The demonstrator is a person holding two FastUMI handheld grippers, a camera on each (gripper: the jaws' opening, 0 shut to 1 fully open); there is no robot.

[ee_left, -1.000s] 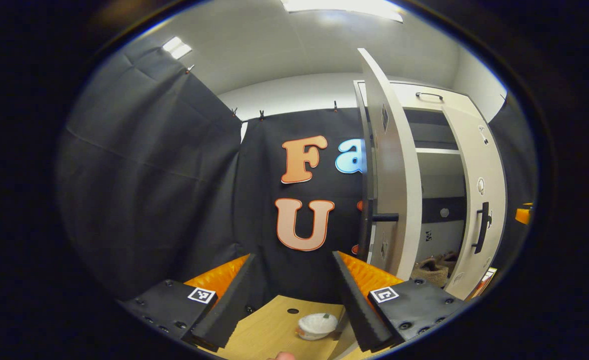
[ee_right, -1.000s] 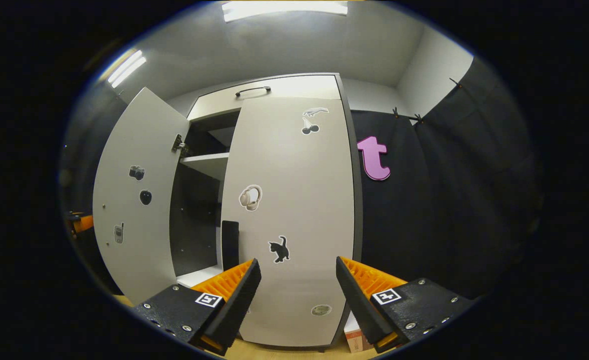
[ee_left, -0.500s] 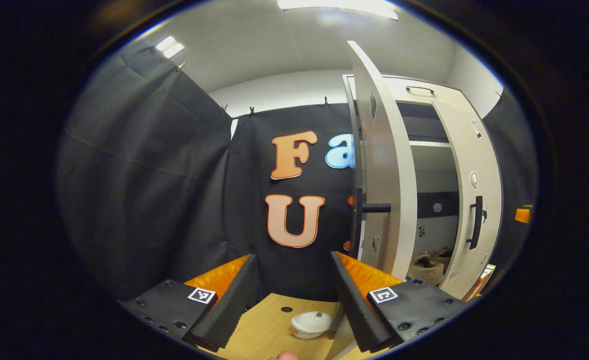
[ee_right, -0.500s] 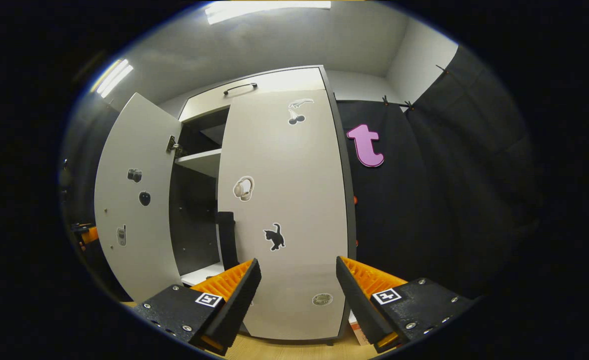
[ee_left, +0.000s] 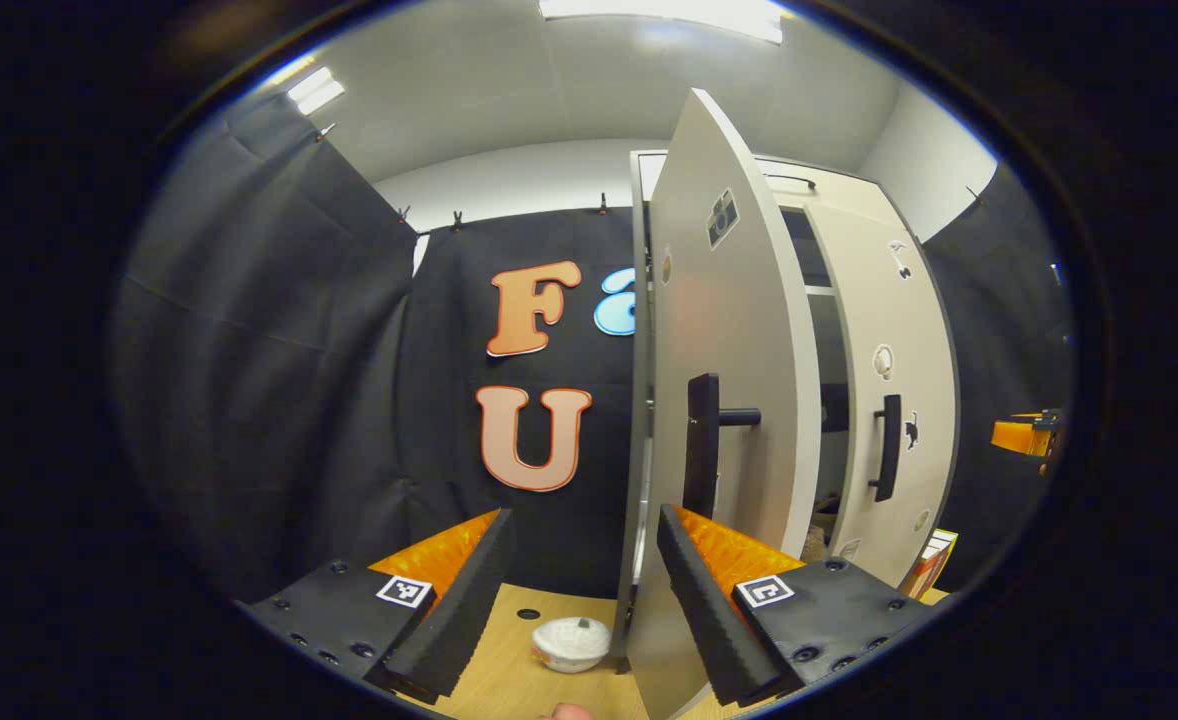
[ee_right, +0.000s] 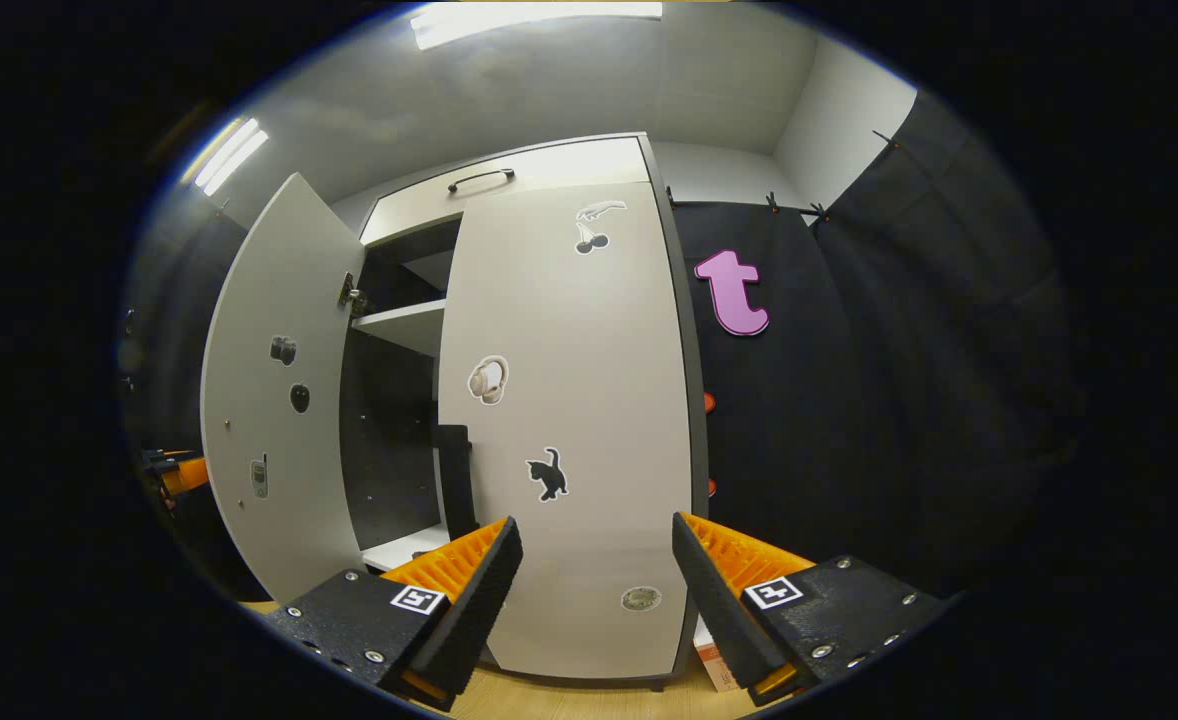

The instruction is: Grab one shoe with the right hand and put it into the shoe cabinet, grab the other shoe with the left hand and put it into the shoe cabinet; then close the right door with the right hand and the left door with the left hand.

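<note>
At the shoe cabinet (ee_right: 549,180), the left door (ee_left: 724,400) has swung further round than a moment ago, so its front and black handle (ee_left: 701,445) now face the left hand-held gripper (ee_left: 584,590). That gripper is wide open and holds nothing. The right door (ee_right: 569,430) looks almost shut, and the right hand-held gripper (ee_right: 594,590) is open and empty too. I think the shoes are inside behind the doors, but the gap is too dark to tell. Only the left door seems left to close. A small white bowl (ee_left: 571,642) sits on the counter (ee_left: 509,680) by the door's foot.
</note>
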